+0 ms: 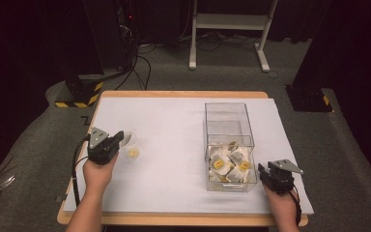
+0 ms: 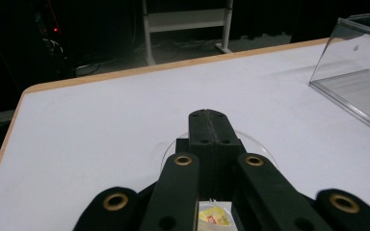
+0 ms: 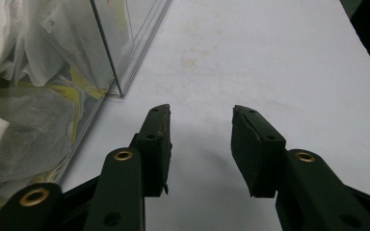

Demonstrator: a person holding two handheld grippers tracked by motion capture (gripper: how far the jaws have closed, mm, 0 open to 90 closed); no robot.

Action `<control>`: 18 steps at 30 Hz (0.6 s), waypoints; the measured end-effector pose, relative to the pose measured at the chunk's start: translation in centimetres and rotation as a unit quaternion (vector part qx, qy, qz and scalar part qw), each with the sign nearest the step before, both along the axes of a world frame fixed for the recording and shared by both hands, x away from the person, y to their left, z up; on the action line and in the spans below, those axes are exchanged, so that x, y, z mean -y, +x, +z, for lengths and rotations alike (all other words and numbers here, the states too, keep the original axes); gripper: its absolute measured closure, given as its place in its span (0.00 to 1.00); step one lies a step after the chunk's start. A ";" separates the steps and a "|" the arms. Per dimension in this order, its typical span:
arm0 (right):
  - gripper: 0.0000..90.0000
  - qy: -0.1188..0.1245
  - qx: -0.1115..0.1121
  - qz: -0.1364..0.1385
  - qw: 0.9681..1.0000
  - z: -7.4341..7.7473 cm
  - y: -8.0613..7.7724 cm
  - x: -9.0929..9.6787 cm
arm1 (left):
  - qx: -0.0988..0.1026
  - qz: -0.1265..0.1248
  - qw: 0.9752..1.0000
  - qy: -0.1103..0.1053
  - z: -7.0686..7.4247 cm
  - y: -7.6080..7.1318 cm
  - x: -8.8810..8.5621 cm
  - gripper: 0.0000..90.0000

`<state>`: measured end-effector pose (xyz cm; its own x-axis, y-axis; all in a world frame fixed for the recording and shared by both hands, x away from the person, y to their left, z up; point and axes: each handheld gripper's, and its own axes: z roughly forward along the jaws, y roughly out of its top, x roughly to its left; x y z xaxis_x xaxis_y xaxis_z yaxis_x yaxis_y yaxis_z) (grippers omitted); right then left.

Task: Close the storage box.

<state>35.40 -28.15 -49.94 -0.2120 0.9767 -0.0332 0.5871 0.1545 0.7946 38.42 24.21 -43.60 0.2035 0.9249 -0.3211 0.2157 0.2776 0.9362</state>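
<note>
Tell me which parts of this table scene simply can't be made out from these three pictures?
- Left gripper: in the left gripper view the jaws look closed; whether anything is pinched is hidden.
- Tea bag in the clear dish: mostly covered by the jaws there; its print is too small in the high view.
- Clear box: its bag count is unreadable, since the bags overlap.

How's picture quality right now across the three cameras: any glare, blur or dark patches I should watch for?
High view: the white table cover is evenly lit and the surroundings are dark; the clear box carries faint reflections. Left gripper view: the left gripper is sharp, its near links are soft, and the small clear dish is barely legible. Right gripper view: the right gripper is crisp, while the tea bags behind the box wall are blurred.
</note>
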 end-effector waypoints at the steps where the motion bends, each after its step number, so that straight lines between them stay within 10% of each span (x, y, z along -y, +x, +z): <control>1: 0.65 0.000 -0.001 0.001 1.000 0.0 0.0 0.0 | 0.001 0.001 1.000 -0.001 -0.1 0.0 0.0 0.87; 18: 0.63 0.003 0.001 0.017 1.000 0.3 -0.4 -0.1 | 0.020 -0.022 0.999 -0.013 0.1 -4.0 3.1 0.59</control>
<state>35.04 -28.09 -49.62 -0.2444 0.9692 -0.0287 0.5794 0.1697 0.7972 34.40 21.14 -43.50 0.2574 0.9060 -0.3360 0.1907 0.2932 0.9368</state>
